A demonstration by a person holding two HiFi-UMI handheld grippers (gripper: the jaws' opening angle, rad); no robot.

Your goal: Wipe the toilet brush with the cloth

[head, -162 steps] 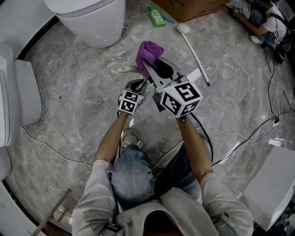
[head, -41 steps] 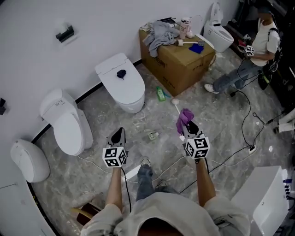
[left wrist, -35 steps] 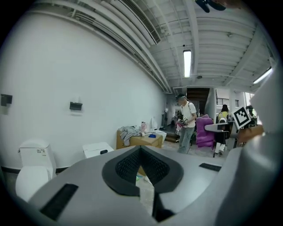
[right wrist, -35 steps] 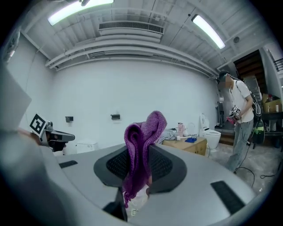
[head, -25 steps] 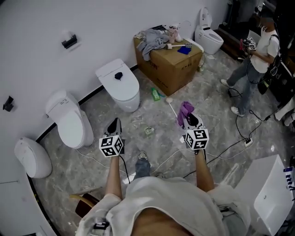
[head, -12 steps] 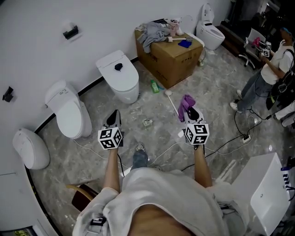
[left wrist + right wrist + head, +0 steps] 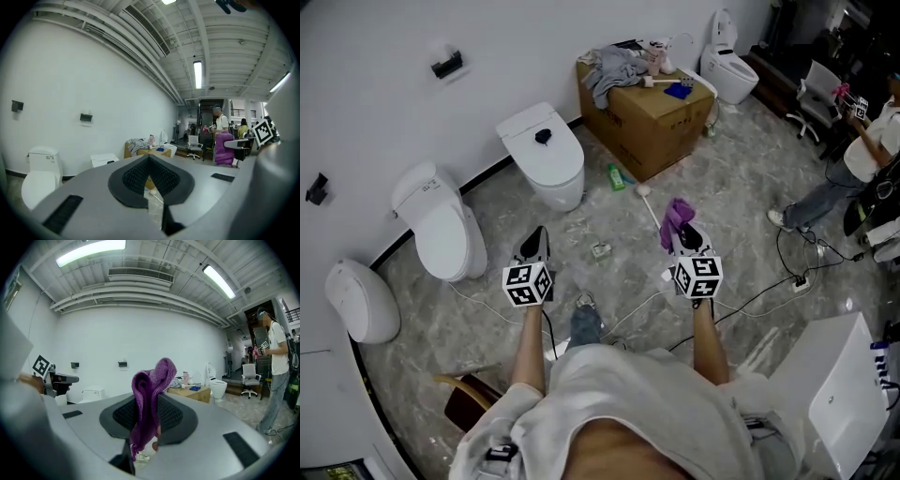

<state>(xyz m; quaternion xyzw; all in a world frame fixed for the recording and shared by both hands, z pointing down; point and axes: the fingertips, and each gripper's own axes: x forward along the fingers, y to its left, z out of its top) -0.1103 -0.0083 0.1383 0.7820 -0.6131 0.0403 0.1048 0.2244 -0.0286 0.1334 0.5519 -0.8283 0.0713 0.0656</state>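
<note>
Posture change: a few seconds back the head view sat low over the floor with both grippers bunched at frame centre; now it is high, person upright, grippers apart at mid-frame and pointing roughly level.

Left gripper [image 7: 536, 236]: jaws clenched together, nothing between them per the left gripper view.

Right gripper [image 7: 682, 228]: jaws clamped on the purple cloth [image 7: 151, 392], which sticks up above the pads in a folded bunch and hangs a little below them.

Toilet brush [image 7: 652, 208]: lies on the marble floor [image 7: 487, 225], upper centre of the head view, white head toward the cardboard box [image 7: 652, 117], handle running down-right toward the cloth. Neither gripper touches it. Green bottle [image 7: 617, 176] lies near its head.

Over the last second the layout holds; only the framing shifts slightly.

Judgement: no wiping contact at present. Either the wipe is finished or paused. To resume, the left gripper would need to take the handle and the cloth come down to it.
</note>
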